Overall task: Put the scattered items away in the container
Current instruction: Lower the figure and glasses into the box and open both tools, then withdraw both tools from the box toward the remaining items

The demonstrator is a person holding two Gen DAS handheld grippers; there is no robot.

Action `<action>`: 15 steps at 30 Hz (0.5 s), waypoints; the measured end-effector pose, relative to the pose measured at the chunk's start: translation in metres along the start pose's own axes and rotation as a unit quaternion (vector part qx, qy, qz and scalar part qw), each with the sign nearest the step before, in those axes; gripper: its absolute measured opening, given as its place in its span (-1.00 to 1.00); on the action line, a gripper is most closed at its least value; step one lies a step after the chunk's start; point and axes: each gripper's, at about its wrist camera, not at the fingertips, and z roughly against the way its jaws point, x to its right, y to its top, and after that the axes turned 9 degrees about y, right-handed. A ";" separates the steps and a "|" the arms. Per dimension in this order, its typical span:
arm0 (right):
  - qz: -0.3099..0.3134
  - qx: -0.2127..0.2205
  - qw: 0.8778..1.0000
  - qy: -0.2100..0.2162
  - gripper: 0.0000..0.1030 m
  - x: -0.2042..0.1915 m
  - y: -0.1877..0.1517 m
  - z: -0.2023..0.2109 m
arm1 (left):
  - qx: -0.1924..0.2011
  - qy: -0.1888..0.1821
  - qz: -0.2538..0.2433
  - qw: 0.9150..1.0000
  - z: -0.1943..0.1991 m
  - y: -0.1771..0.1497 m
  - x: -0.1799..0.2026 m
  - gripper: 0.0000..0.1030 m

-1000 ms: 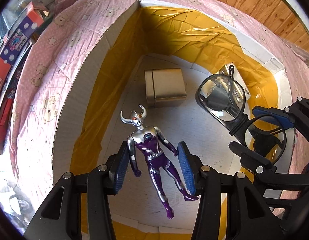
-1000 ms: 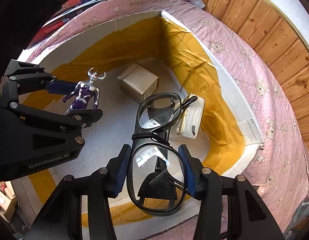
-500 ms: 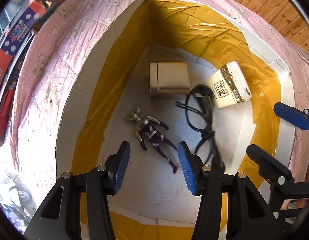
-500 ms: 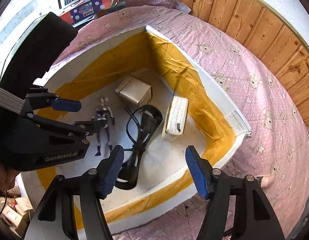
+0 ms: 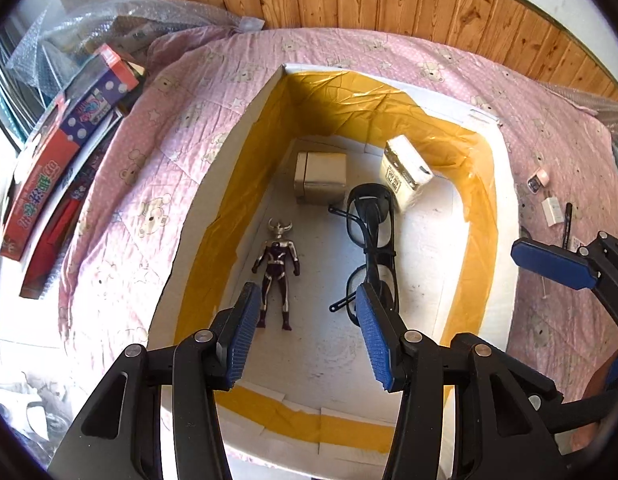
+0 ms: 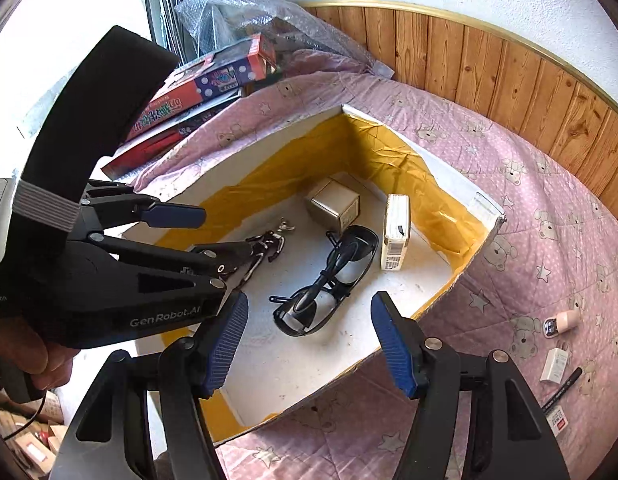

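A white box with yellow-taped walls (image 5: 483, 184) (image 6: 449, 184) sits on a pink quilt. Inside lie a silver-and-purple toy figure (image 5: 278, 264) (image 6: 269, 244), black glasses (image 5: 371, 240) (image 6: 329, 280), a gold box (image 5: 320, 176) (image 6: 333, 204) and a white carton (image 5: 405, 176) (image 6: 397, 232). My left gripper (image 5: 305, 340) is open and empty above the box's near end. My right gripper (image 6: 309, 344) is open and empty above the box's near rim.
On the quilt right of the box lie a small pink item (image 6: 561, 322), a white adapter (image 6: 555, 364) and a black pen (image 6: 563, 390). Toy boxes (image 5: 65, 148) and bubble wrap (image 6: 245, 12) are stacked far left. A wood-panelled wall (image 5: 389, 0) runs behind.
The left gripper let go of the figure and the right gripper let go of the glasses; both now lie in the box. Both grippers have risen and pulled back.
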 end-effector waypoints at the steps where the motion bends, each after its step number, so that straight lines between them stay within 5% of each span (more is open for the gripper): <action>1: -0.003 0.009 1.000 0.000 0.26 -0.002 -0.005 0.004 | 0.013 0.001 0.002 1.000 0.008 -0.005 0.001 0.02; 15: -0.057 0.108 0.992 -0.030 0.26 0.004 -0.104 0.076 | 0.149 -0.007 -0.001 0.989 0.092 -0.091 0.045 0.02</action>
